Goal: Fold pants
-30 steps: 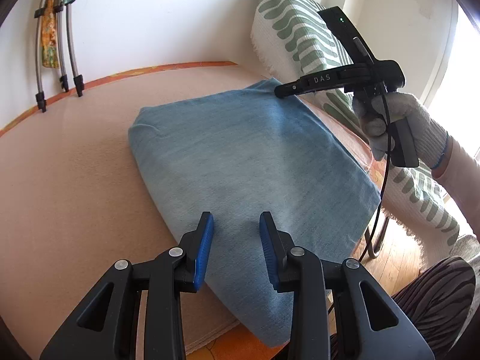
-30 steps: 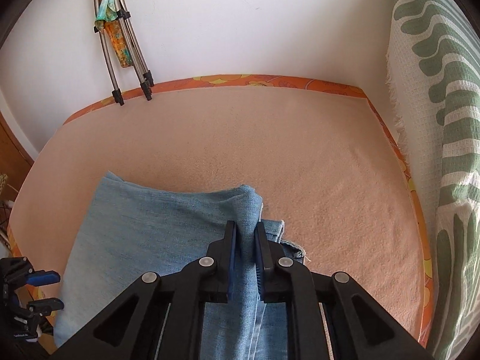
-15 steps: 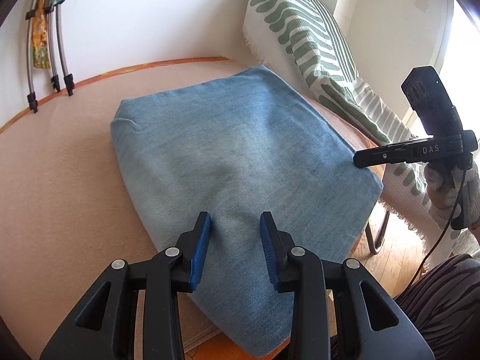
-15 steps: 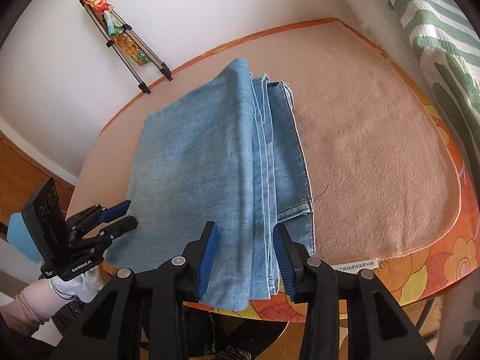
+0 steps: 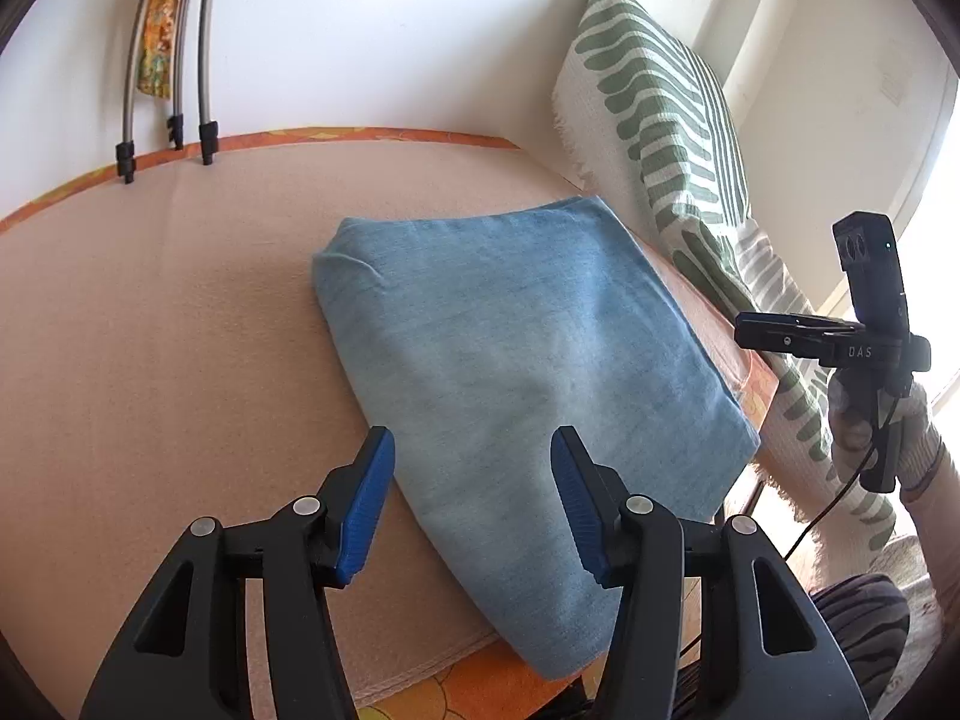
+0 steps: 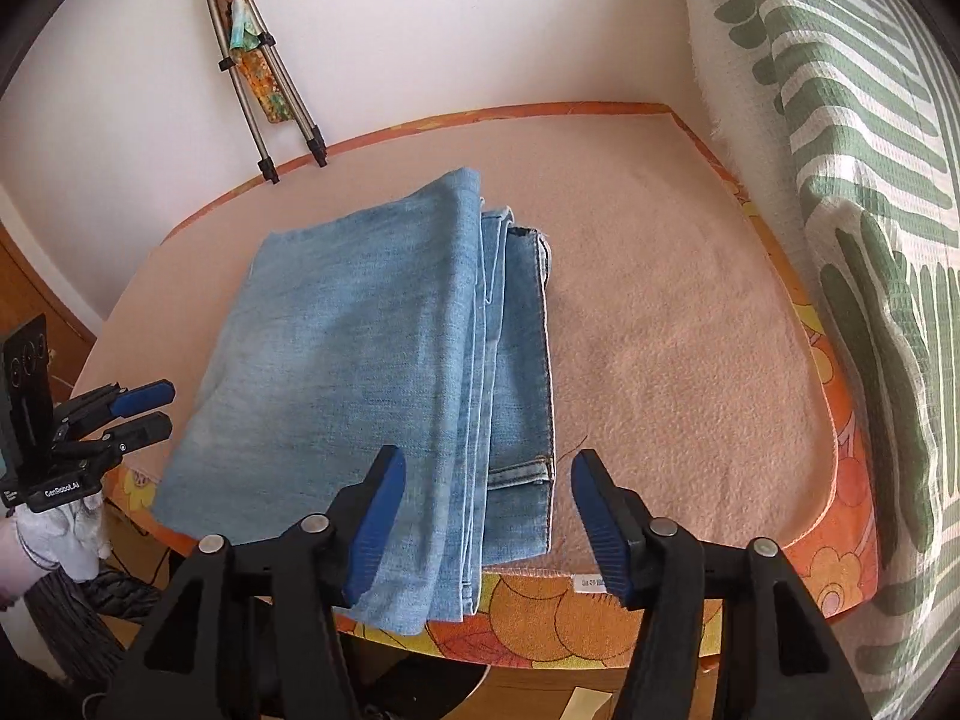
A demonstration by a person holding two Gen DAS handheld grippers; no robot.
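Both claws, left claw [image 5: 473,504] and right claw [image 6: 487,519], have just been opening, empty, above the pants [image 6: 384,372] folded on the desk [image 6: 672,360]; folding looks finished.

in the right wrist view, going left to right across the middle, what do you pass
left gripper → folded jeans → bare pink table cover → orange flowered edge → green and white striped throw
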